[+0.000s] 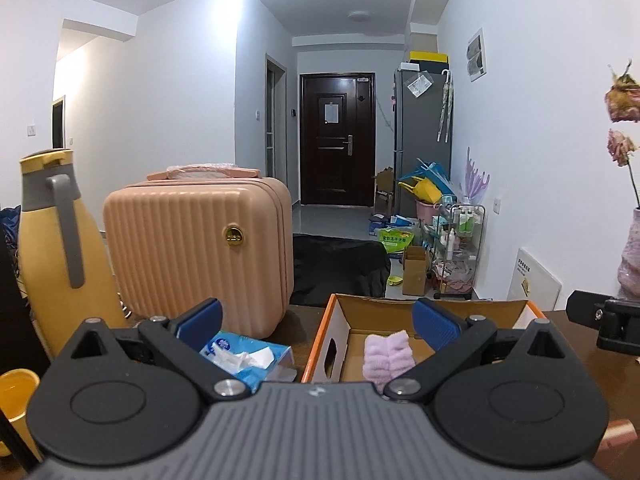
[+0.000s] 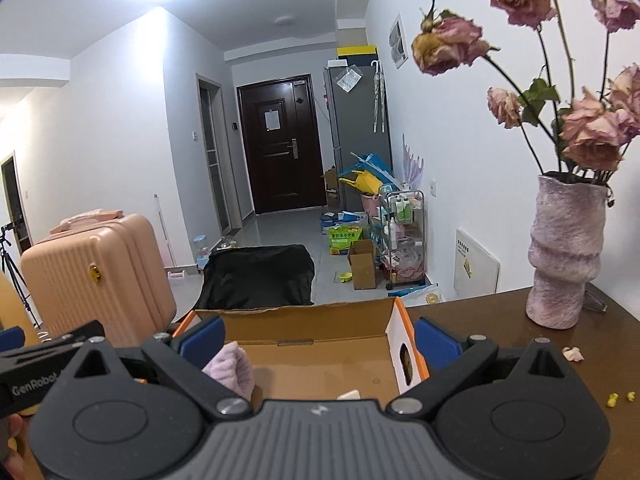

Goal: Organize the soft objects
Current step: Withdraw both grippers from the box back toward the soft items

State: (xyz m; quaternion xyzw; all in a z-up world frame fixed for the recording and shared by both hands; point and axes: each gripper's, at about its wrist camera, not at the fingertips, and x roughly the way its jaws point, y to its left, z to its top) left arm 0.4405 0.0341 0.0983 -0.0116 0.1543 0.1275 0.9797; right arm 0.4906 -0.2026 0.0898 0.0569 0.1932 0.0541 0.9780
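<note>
Grippers are both hovering low over the dark table point(image 2: 480, 316), side by side, facing an open cardboard box point(image 1: 400, 308) with orange edges. Left gripper point(image 1: 318, 322) is standing wide open with nothing between its blue pads; right gripper point(image 2: 318, 338) is likewise spread wide and empty. One soft item, a lilac fluffy cloth point(image 1: 386, 356), is already lying inside the box on its floor, toward the left wall. A blue tissue pack point(image 1: 248, 360) is sitting outside the box, just beside that wall and in front of the pink suitcase point(image 1: 196, 252). Judgement: sorting is partway through, between a placement and the next pick. Next move is probably calling for the left gripper to drop onto the tissue pack, close gently so the wrapper is not crushing, and lift it over the box wall.
</note>
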